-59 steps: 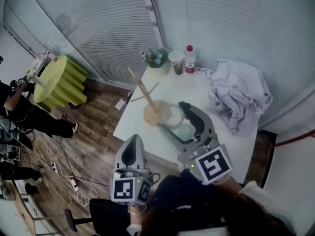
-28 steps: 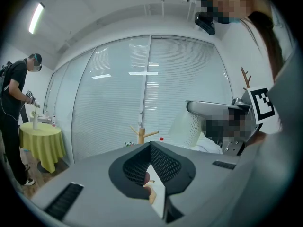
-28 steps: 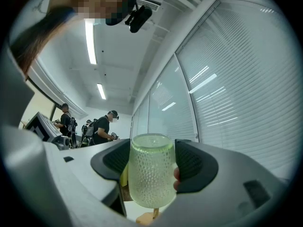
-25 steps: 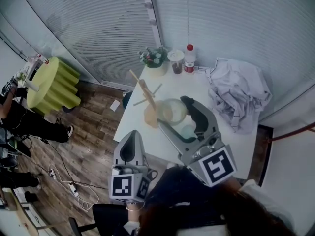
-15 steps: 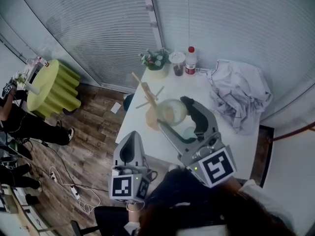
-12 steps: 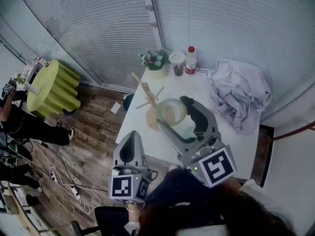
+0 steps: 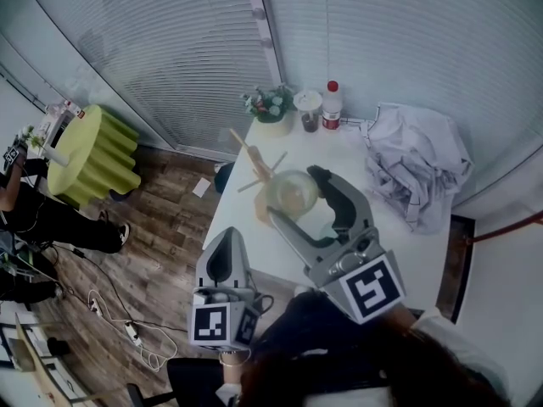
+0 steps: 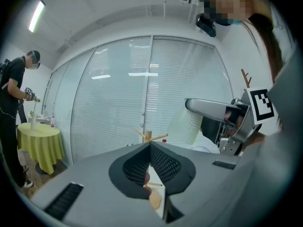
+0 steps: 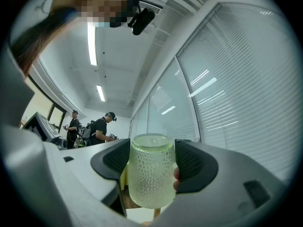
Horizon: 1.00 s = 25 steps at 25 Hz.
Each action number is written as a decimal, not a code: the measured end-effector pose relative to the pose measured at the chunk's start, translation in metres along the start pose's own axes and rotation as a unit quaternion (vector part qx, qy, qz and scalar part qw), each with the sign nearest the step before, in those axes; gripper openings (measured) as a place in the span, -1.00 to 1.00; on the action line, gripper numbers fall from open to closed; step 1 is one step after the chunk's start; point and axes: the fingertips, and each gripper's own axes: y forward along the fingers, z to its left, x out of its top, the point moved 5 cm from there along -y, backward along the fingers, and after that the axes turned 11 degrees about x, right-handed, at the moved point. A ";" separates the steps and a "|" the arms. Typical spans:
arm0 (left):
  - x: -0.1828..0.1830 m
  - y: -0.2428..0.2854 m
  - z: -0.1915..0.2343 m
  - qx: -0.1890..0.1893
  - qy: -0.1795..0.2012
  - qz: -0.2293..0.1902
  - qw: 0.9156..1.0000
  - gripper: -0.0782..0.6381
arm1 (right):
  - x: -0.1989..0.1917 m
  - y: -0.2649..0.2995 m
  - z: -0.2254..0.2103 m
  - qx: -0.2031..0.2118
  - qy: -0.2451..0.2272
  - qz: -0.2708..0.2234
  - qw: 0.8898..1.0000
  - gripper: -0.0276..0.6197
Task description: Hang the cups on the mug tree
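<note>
Cup (image 9: 150, 174), pale green and dimpled, is pinched at mid-body between the jaws of the right gripper (image 9: 151, 161), carried in the air over the white table (image 7: 407, 244) with its mouth roughly upward. What matters now is the wooden mug tree (image 7: 257, 170): from above it stands just beside the cup, on the side toward the table's left edge, its pegs slanting up and outward. The right gripper is clearly the nearer one. The left gripper (image 8: 150, 148) hangs low off the table's near edge, jaws pressed together on nothing. Its own view adds what the overhead one can't: the cup rides higher than the tree's top and to its right. I can't make out the handle from anywhere.
</note>
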 end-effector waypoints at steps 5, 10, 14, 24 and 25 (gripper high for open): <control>-0.003 0.004 0.005 0.005 0.000 0.001 1.000 -0.78 | -0.006 0.006 -0.003 0.002 0.004 0.003 1.000 0.02; -0.003 0.007 0.007 0.009 -0.002 0.003 1.000 -0.78 | -0.011 0.011 -0.005 0.006 0.006 0.006 1.000 0.02; -0.004 0.009 0.008 0.010 -0.001 0.005 1.000 -0.78 | -0.014 0.014 -0.006 0.008 0.004 0.011 1.000 0.02; -0.005 0.016 0.006 0.007 -0.003 0.008 1.000 -0.78 | -0.022 0.018 -0.010 0.007 0.000 0.017 1.000 0.02; -0.005 0.017 0.006 0.007 -0.003 0.007 1.000 -0.78 | -0.023 0.018 -0.010 0.007 0.000 0.019 1.000 0.02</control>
